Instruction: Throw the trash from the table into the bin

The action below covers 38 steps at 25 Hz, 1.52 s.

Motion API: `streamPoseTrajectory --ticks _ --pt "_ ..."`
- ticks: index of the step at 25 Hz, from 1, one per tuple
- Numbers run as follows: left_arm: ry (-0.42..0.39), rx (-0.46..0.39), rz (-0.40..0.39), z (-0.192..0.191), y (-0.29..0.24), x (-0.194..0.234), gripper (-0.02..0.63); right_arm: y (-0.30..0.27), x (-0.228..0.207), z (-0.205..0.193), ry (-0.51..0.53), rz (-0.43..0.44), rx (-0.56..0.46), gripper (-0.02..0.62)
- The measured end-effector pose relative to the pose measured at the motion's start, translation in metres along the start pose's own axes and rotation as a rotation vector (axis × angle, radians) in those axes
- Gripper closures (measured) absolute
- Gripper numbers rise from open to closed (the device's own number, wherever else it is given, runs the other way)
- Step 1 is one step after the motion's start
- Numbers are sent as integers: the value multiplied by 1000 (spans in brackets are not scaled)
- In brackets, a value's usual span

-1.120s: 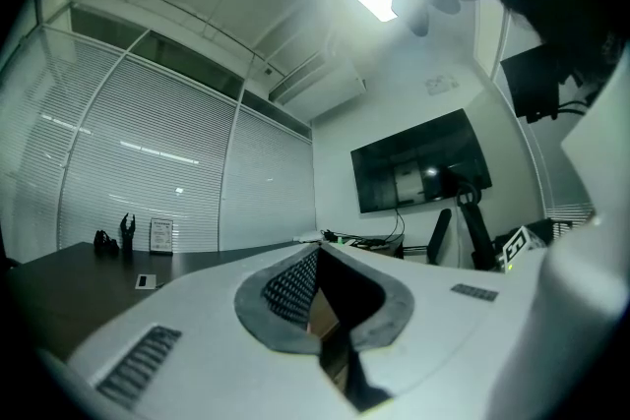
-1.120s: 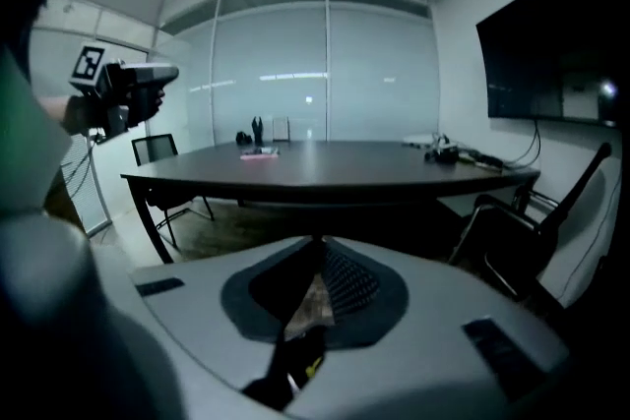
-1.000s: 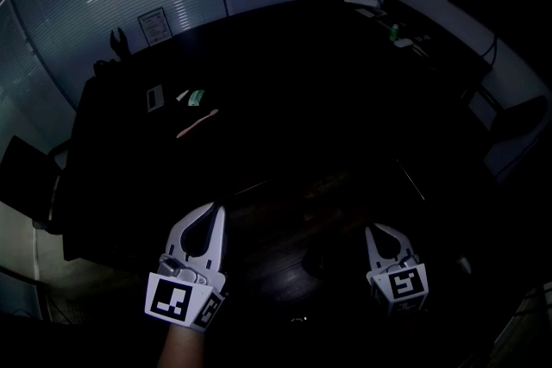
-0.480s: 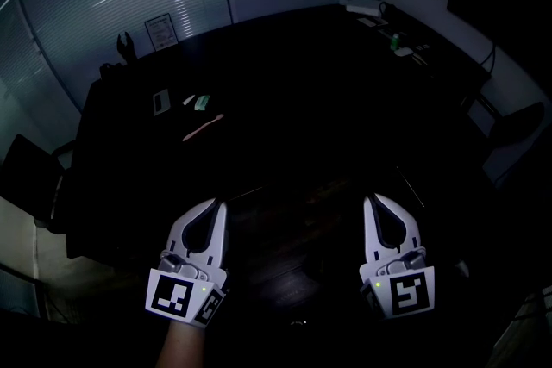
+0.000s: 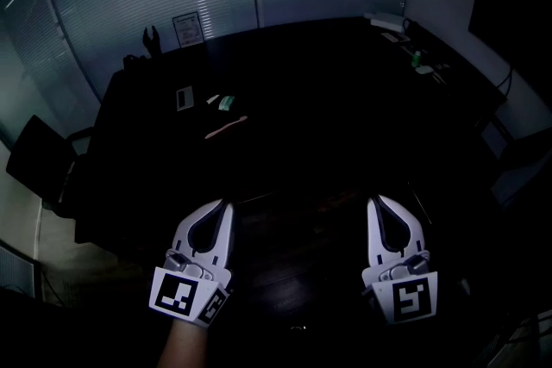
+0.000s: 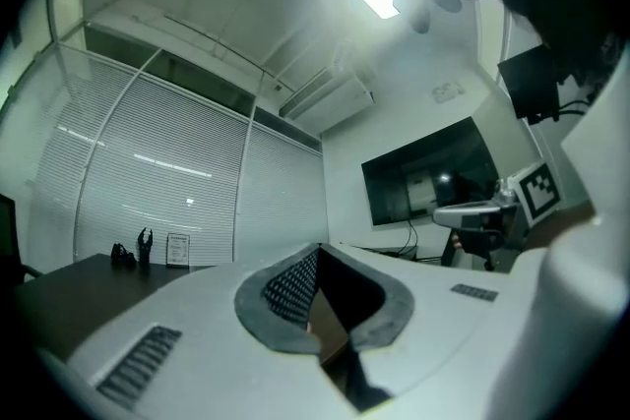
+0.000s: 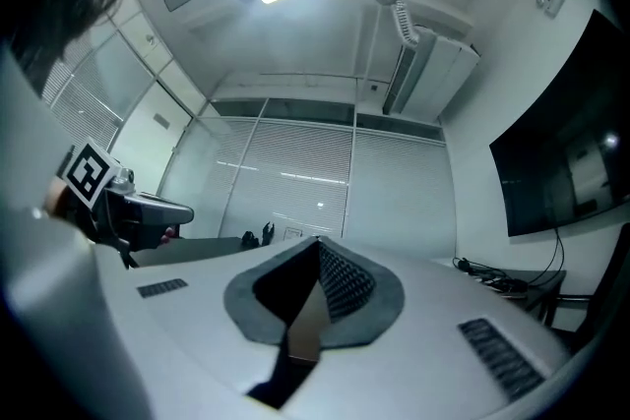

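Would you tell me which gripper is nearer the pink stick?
Left. In the head view the left gripper lies directly below the pink stick; the right gripper lies farther, down to its right.

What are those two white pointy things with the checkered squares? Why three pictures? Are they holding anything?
Those are grabbing tools, one in each of a person's hands: the left gripper and the right gripper. Each has two jaws that pinch like tongs; the patterned cubes belong to them. The dark picture comes from a camera on the person's head, looking down at a big dark table. The other two come from small cameras riding on each gripper, looking along its jaws. Far across the table lie a long pink piece, a small green piece and a white scrap. Both grippers are shut and hold nothing.
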State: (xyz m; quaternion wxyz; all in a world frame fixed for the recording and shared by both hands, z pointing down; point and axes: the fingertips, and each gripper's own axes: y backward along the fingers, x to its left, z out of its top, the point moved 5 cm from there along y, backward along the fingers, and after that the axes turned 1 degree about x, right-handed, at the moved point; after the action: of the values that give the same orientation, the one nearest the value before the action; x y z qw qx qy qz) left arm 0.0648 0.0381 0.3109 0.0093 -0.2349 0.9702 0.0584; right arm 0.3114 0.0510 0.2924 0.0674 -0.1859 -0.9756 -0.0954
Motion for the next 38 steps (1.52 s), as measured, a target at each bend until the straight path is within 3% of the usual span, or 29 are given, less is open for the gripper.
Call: streamPoseTrajectory --ticks 12,20,31,38 --pt "1 -20 117 11 18 34 606 -32 13 11 -11 57 -34 589" --pt "-23 -30 232 20 37 65 606 -73 43 13 30 217 -36 589" --pt "-57 -16 418 32 82 111 606 -127 100 23 -50 448 -95 589" --pt "-60 -25 460 32 91 154 606 -169 132 18 -72 453 -62 589"
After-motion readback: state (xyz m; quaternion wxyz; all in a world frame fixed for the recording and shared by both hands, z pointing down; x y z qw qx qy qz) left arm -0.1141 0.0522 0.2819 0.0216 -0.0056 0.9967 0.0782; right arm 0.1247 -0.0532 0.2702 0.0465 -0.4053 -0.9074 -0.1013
